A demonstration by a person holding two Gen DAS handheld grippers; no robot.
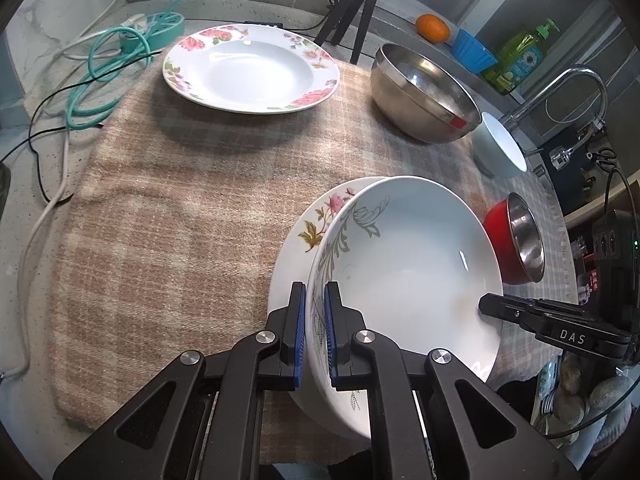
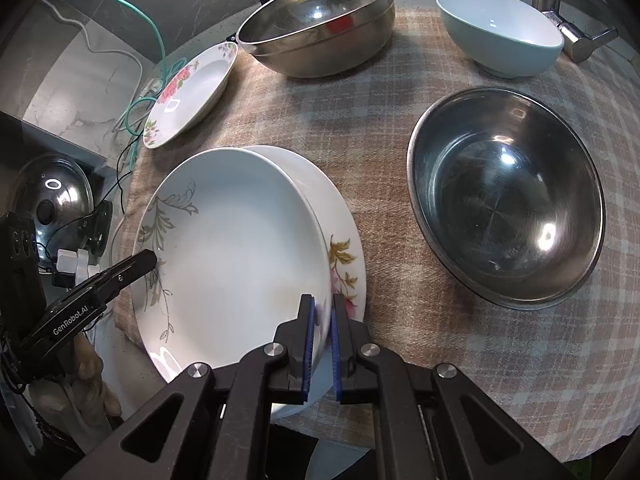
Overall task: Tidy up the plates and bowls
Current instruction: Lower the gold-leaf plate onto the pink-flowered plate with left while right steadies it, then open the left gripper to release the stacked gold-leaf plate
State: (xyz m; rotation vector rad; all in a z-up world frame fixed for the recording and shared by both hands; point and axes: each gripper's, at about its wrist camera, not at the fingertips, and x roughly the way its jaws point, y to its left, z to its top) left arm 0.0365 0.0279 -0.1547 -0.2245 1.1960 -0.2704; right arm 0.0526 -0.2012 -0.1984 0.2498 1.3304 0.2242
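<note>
Both grippers hold a white deep plate with a grey leaf pattern (image 1: 412,264), which shows in the right wrist view (image 2: 240,248) too. My left gripper (image 1: 315,300) is shut on its left rim. My right gripper (image 2: 322,312) is shut on its opposite rim. The plate sits tilted over a flowered plate (image 1: 316,220) lying on the cloth, also seen in the right wrist view (image 2: 344,248). Another rose-rimmed plate (image 1: 250,66) lies at the far side of the cloth.
A large steel bowl (image 1: 424,92), a pale blue bowl (image 1: 500,144) and a red-sided steel bowl (image 1: 516,236) stand on the plaid cloth (image 1: 180,184). Cables (image 1: 96,72) and a tripod (image 1: 356,4) are at the back. A tap (image 1: 576,80) is at right.
</note>
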